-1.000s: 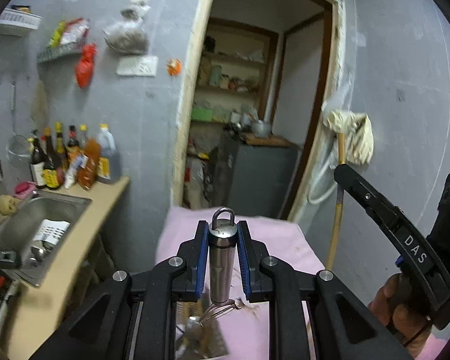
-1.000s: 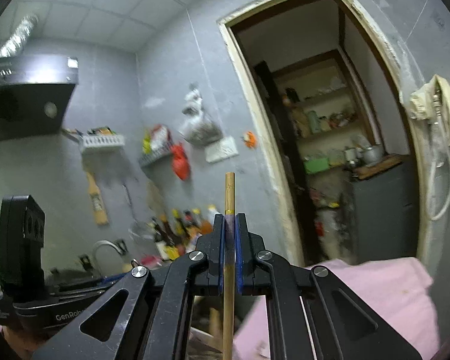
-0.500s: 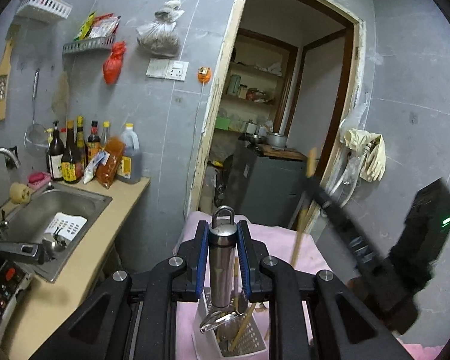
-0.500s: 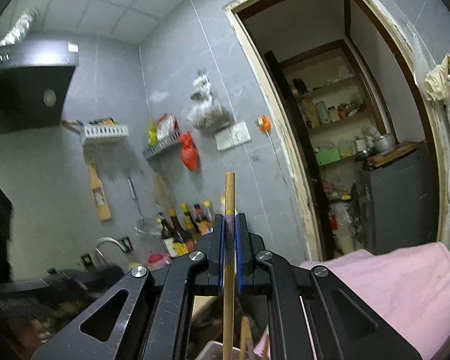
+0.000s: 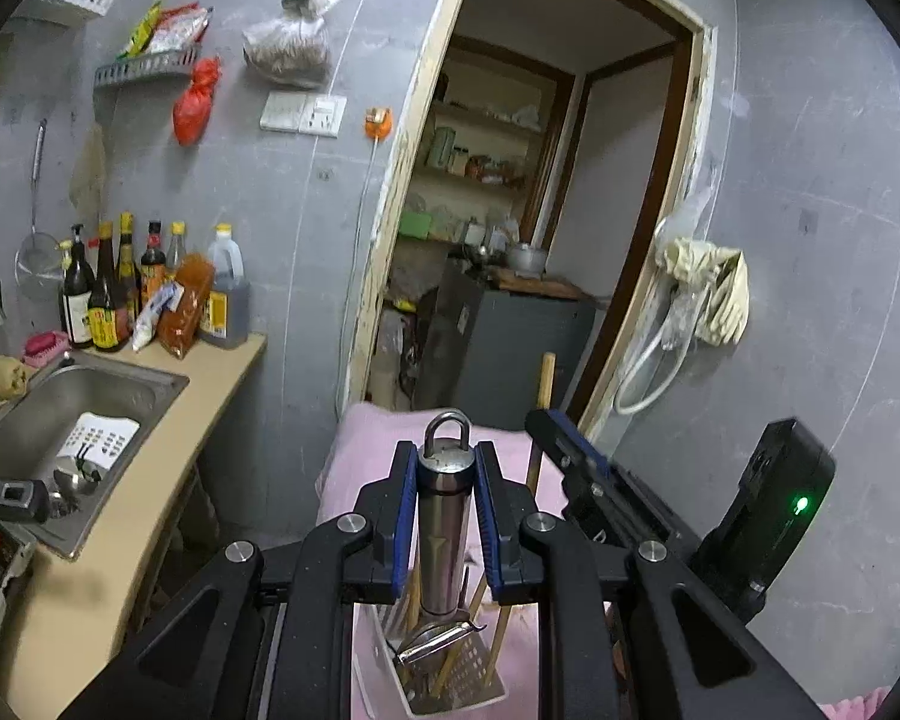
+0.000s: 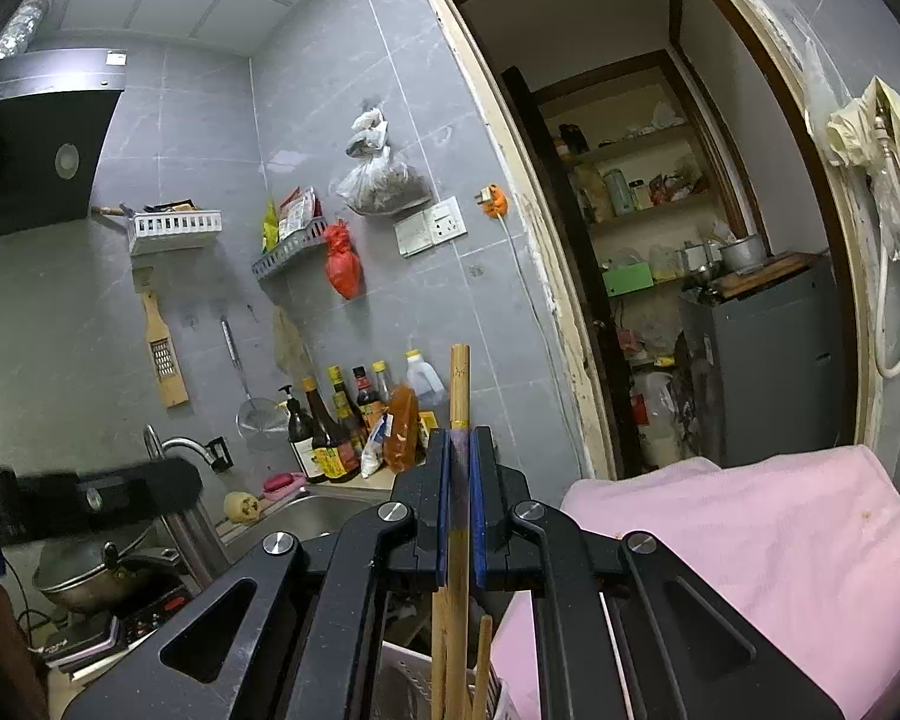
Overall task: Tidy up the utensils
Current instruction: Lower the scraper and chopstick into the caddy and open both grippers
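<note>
My left gripper [image 5: 446,462] is shut on the round steel handle [image 5: 444,516] of a peeler-like utensil with a ring on top. Its head [image 5: 435,642] hangs at the mouth of a white perforated utensil holder [image 5: 486,693], which has several chopsticks in it. My right gripper [image 6: 459,450] is shut on an upright wooden chopstick [image 6: 459,384]. The chopstick's lower end drops towards the holder [image 6: 402,678], beside other chopsticks [image 6: 483,660]. In the left wrist view the right gripper [image 5: 561,438] stands just right of the holder with its chopstick [image 5: 545,384].
The holder sits on a pink cloth [image 6: 750,540] over a table. A counter with a steel sink [image 5: 60,414] and several sauce bottles [image 5: 120,294] runs along the left. A wok [image 6: 90,576] sits on a cooker. An open doorway [image 5: 540,210] lies behind.
Both grippers have come down over the holder. The right gripper with its chopstick has moved in close beside the left one. The utensil's head now hangs at the holder's mouth.
</note>
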`<state>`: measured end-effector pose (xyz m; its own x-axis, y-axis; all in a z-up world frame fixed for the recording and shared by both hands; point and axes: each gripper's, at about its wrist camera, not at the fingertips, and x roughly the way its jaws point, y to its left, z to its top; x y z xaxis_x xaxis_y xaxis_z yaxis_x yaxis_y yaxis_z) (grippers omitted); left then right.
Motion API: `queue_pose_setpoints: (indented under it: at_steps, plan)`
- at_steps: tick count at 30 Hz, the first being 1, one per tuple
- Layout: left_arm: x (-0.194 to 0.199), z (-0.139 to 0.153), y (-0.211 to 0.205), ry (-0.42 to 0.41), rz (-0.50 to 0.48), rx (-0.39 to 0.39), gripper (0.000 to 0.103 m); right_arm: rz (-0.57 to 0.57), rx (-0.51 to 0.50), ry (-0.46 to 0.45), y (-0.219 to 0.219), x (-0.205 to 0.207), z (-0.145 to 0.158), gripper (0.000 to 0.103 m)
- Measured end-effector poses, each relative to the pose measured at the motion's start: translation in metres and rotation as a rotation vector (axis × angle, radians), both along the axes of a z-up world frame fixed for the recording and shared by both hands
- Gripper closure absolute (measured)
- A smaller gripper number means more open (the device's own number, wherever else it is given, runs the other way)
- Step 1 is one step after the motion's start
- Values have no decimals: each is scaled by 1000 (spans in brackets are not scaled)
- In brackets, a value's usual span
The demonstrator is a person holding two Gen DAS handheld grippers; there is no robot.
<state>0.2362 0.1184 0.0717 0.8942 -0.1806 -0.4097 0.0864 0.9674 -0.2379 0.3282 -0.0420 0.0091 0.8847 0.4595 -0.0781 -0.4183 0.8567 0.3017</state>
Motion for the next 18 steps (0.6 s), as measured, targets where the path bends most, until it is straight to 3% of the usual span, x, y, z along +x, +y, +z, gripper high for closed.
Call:
queue_pose_setpoints:
  at_steps: [8,18]
  plan:
    - [5,-27,-3,73,-8,34,85,19,-25,32,0,-6,-14,97]
    - [6,-56,-1,151,-21,26,85,43,-131,48,1,-34,-24,97]
